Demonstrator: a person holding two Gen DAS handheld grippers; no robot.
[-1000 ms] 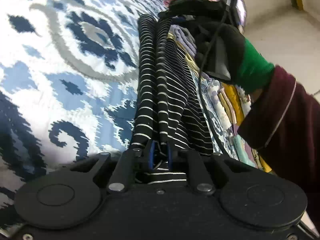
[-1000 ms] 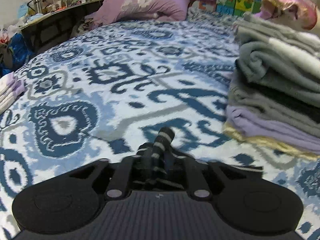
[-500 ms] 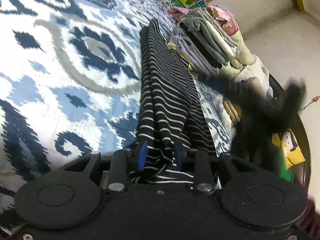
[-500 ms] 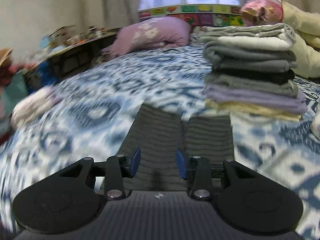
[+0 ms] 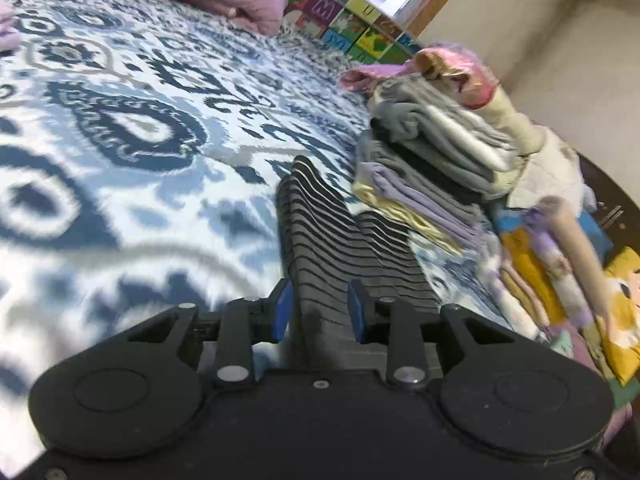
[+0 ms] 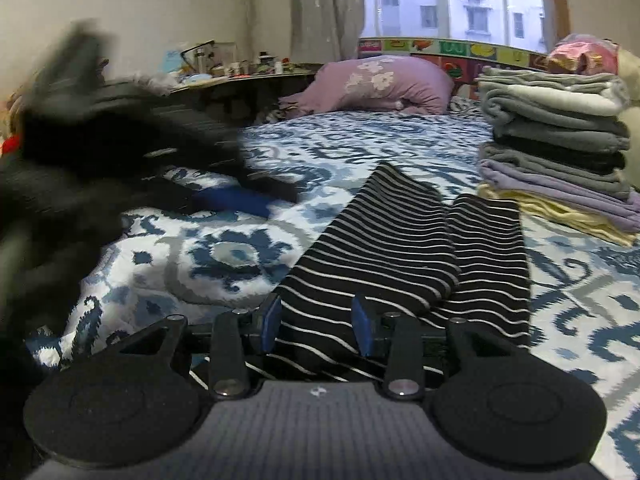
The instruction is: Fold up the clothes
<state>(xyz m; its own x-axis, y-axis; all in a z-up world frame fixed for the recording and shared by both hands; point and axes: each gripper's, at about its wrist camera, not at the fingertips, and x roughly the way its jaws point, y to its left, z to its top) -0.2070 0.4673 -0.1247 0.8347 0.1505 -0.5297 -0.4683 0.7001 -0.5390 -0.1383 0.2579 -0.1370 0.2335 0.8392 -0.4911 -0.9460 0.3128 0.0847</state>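
A black garment with thin white stripes [image 6: 404,248] lies folded lengthwise into a long flat strip on the blue and white patterned bed [image 6: 224,256]. It also shows in the left wrist view [image 5: 340,248]. My right gripper [image 6: 318,326] is open, its blue-padded fingers apart just above the near end of the garment. My left gripper [image 5: 320,312] is open too, over the near end. It also shows as a dark blur at the left of the right wrist view [image 6: 120,160].
A tall stack of folded grey, black, lilac and yellow clothes [image 6: 560,152] stands right of the striped garment, also in the left wrist view [image 5: 436,168]. A purple floral pillow [image 6: 380,84] lies at the head of the bed. More coloured cloth [image 5: 560,264] lies at the right edge.
Both grippers have let go of the striped garment and opened. They have drawn back from it, and it now lies flat on the bed.
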